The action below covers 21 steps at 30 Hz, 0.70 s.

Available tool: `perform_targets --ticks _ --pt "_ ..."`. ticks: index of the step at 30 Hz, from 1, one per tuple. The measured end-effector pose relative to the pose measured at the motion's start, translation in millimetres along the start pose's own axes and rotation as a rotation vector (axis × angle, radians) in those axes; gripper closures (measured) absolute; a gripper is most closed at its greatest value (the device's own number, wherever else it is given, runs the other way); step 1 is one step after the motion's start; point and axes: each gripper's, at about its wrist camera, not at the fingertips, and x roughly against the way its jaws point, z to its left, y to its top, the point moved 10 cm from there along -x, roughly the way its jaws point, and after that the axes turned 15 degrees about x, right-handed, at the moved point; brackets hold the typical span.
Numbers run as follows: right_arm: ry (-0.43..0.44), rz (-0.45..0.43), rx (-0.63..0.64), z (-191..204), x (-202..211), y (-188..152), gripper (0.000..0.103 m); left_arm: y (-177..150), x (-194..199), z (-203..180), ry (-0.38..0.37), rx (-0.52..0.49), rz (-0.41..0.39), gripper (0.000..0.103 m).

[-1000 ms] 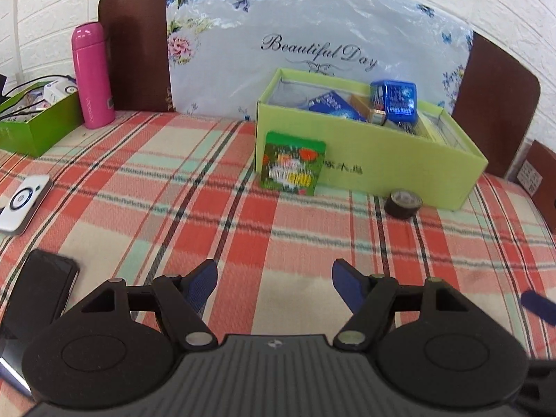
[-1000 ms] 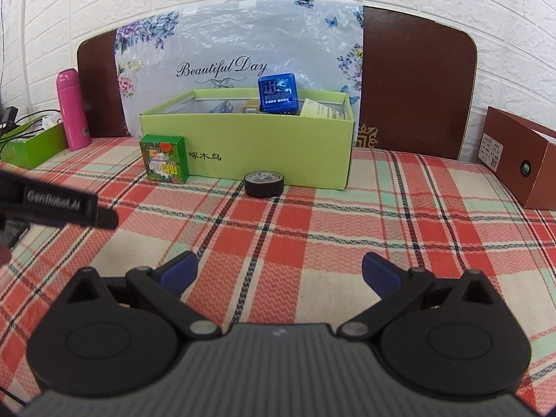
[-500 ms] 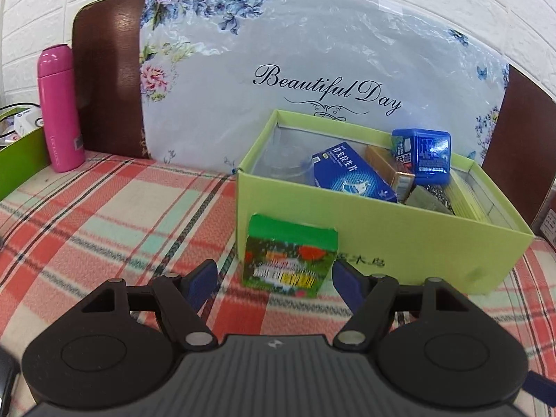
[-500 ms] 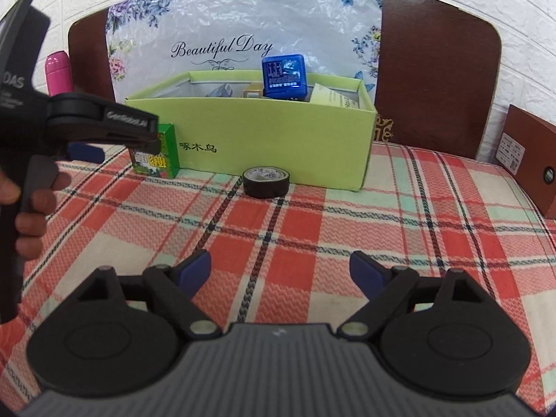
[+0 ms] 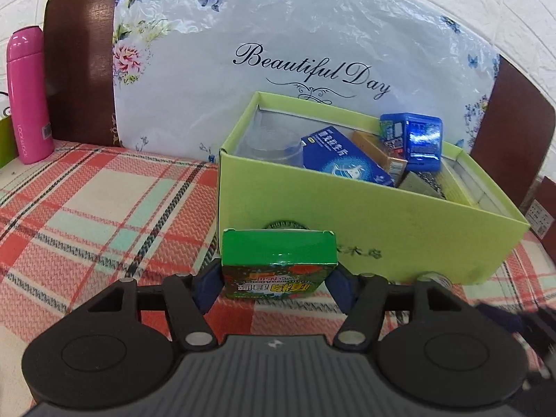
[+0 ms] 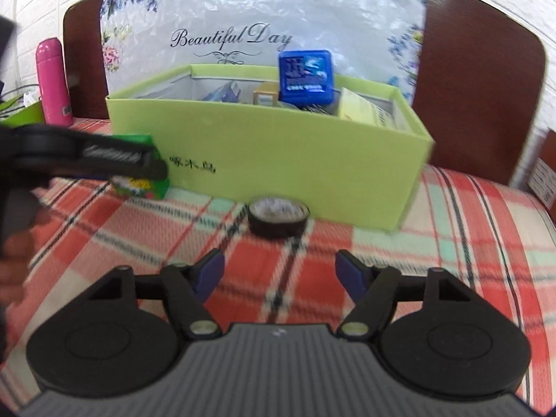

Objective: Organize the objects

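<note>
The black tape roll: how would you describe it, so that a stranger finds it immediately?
Find the big light-green box on the plaid cloth. The black tape roll lies flat just before its front wall. It is the only round, dark item; the small green packet nearby is rectangular.

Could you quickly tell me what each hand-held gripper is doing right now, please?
Left hand-held gripper: around the small green box; whether it grips cannot be told.
Right hand-held gripper: open, empty, short of the black tape roll.
</note>
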Motion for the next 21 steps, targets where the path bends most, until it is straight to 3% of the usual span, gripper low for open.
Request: perform_targets --ticks 6,8,19,21 --pt "-0.014 -0.006 -0.01 -7 -27 18 0.037 -12 11 2 -0.022 0.005 0.03 0.036" --pt "-0.005 -0.002 -0.02 -8 -33 17 0.058 -14 9 3 -0.017 0.003 0.027 0.035" --pt "0.055 -0.022 -0.075 -4 6 -10 0.058 -23 20 2 0.009 -0.027 0.032 0.038" --pt "0.067 -0.019 -0.081 -2 16 -15 0.058 -27 26 4 0.004 -0.007 0.055 0.071"
